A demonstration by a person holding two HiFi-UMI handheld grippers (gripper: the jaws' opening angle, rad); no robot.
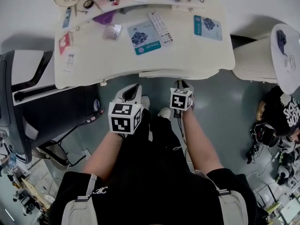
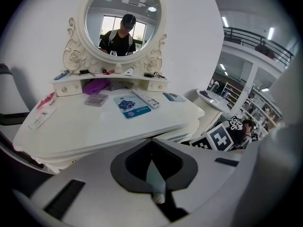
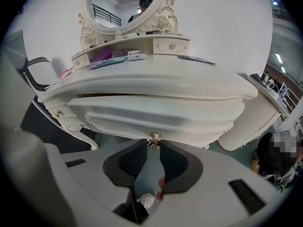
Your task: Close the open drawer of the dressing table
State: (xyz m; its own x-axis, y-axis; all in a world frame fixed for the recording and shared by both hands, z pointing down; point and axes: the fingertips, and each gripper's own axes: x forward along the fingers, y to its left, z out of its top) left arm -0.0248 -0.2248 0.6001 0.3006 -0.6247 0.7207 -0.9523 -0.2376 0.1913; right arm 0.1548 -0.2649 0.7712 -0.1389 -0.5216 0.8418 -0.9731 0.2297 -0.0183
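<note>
The white dressing table fills the top of the head view, and its drawer stands slightly out below the curved front edge. A small brass drawer knob sits at the drawer's middle. My right gripper is at the drawer front, its two fingertips closed on either side of that knob. In the head view the right gripper touches the table's front edge. My left gripper hangs just below the edge, left of the right one, apart from the drawer. Its jaws meet at the tips with nothing between them.
A remote, booklets and cosmetics lie on the tabletop under the oval mirror. A black office chair stands at the left, a white ribbed round stand at the right. Another person sits on the floor at far right.
</note>
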